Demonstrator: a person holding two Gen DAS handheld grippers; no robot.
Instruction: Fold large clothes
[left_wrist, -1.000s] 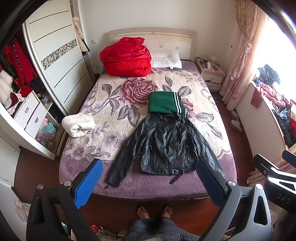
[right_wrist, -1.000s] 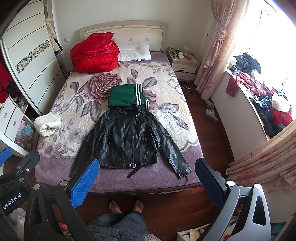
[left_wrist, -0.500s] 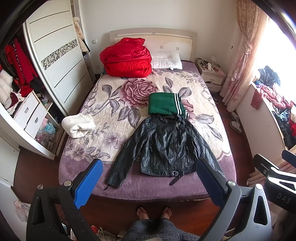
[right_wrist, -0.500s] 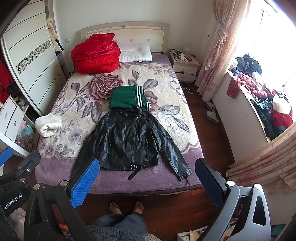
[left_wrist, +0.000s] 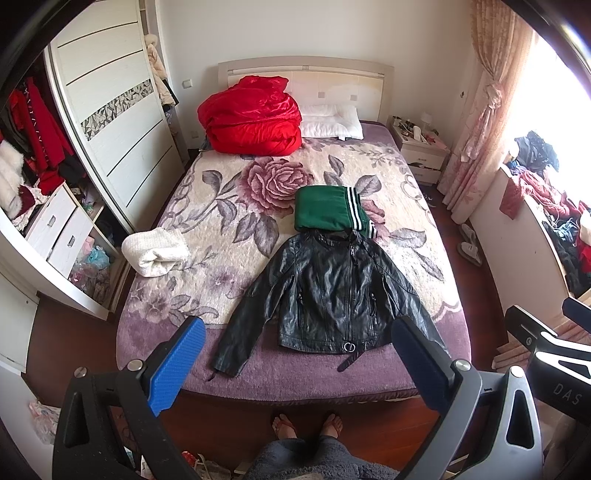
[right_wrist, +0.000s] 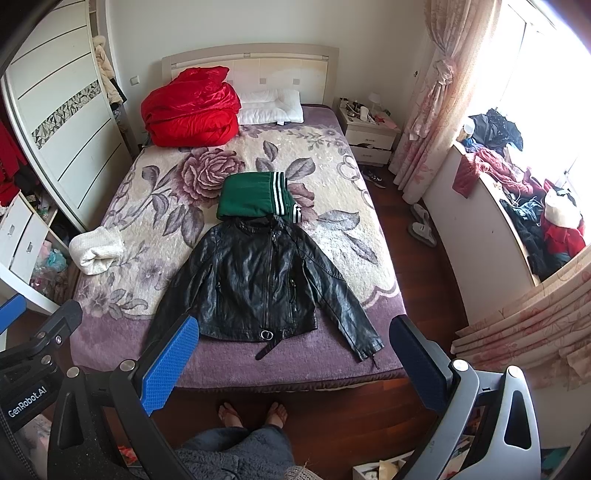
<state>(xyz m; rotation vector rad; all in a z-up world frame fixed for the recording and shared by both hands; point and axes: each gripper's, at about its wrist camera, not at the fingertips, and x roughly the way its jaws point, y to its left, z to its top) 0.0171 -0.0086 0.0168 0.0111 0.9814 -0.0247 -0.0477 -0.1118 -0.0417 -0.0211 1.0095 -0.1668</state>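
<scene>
Left tool (left_wrist: 295, 360) and right tool (right_wrist: 293, 349) hover spread wide and empty above the foot of the bed (left_wrist: 258, 380), where a black leather jacket (left_wrist: 332, 291) lies flat, sleeves splayed, seemingly laid out ready for folding.

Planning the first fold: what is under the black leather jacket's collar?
The black leather jacket collar overlaps the near edge of the folded green garment; the floral blanket lies beneath. Anything else underneath is hidden.
</scene>
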